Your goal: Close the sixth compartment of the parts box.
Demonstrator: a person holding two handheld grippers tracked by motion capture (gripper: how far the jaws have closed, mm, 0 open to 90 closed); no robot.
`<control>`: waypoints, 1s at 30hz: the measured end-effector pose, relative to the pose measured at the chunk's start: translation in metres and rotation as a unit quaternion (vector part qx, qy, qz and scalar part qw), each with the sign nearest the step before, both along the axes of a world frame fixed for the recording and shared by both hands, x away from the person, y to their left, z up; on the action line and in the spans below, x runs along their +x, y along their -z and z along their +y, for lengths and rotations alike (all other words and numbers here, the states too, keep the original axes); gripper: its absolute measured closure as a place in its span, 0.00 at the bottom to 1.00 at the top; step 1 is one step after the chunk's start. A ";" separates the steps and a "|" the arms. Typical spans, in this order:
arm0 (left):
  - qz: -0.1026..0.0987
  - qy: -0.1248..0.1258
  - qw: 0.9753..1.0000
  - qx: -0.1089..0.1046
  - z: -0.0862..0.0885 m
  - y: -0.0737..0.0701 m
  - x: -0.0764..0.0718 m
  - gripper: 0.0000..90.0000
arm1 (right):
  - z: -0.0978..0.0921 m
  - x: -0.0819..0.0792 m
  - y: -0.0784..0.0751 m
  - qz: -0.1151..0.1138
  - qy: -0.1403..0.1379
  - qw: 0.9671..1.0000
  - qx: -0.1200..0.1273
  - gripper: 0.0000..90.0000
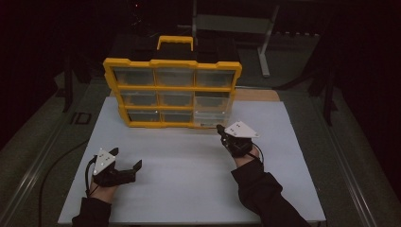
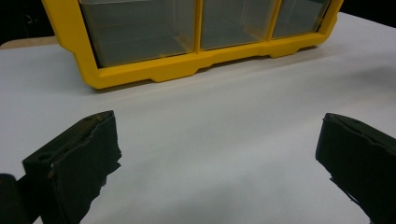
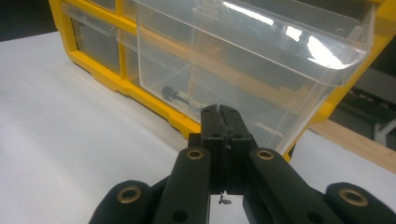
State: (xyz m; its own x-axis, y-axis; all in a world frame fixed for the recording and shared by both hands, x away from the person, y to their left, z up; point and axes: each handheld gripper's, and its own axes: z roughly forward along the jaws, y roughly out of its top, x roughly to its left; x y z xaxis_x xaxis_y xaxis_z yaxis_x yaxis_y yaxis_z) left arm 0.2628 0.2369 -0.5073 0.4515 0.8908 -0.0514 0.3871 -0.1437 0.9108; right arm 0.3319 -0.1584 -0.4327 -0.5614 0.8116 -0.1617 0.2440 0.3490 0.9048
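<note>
Clear drawer (image 3: 243, 70) is seen pulled partway out of the yellow organizer (image 1: 172, 92), at its lower right corner, tilted forward; a small dark screw-like part (image 3: 173, 94) lies inside. Organizer stands upright at the far side of the white desk (image 1: 189, 175). Right tongs (image 1: 221, 130) are pressed together, tips just at the drawer's front edge; whether anything is pinched cannot be told. Left tongs (image 1: 126, 159) are spread wide, held low over bare desk, well apart from the organizer.
</note>
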 end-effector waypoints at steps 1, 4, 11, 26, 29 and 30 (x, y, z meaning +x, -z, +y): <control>0.001 0.000 1.000 0.000 0.000 0.000 0.000 0.00 | 0.001 0.002 0.000 0.001 0.004 1.000 -0.001 1.00; 0.000 0.000 1.000 -0.001 0.000 0.000 0.000 0.00 | 0.002 0.003 0.000 0.000 0.006 1.000 -0.005 1.00; 0.000 0.001 1.000 -0.001 0.000 0.000 0.000 0.00 | 0.003 0.009 0.002 0.011 0.004 1.000 0.002 1.00; 0.000 0.002 1.000 -0.001 0.000 0.000 0.000 0.00 | 0.008 0.010 0.003 0.009 0.003 1.000 -0.004 1.00; 0.000 0.002 1.000 -0.001 0.000 0.000 0.000 0.00 | 0.008 0.011 0.003 0.005 0.012 1.000 -0.005 1.00; 0.000 0.002 1.000 -0.001 0.000 0.000 0.000 0.00 | 0.007 0.013 0.002 0.007 0.016 1.000 -0.001 1.00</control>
State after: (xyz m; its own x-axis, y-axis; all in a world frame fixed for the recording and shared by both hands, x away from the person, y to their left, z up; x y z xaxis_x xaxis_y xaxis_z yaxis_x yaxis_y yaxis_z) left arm 0.2630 0.2373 -0.5073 0.4553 0.8887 -0.0538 0.3873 -0.1433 0.9108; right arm 0.3444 -0.1517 -0.4351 -0.5380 0.8283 -0.1562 0.2666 0.3431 0.9007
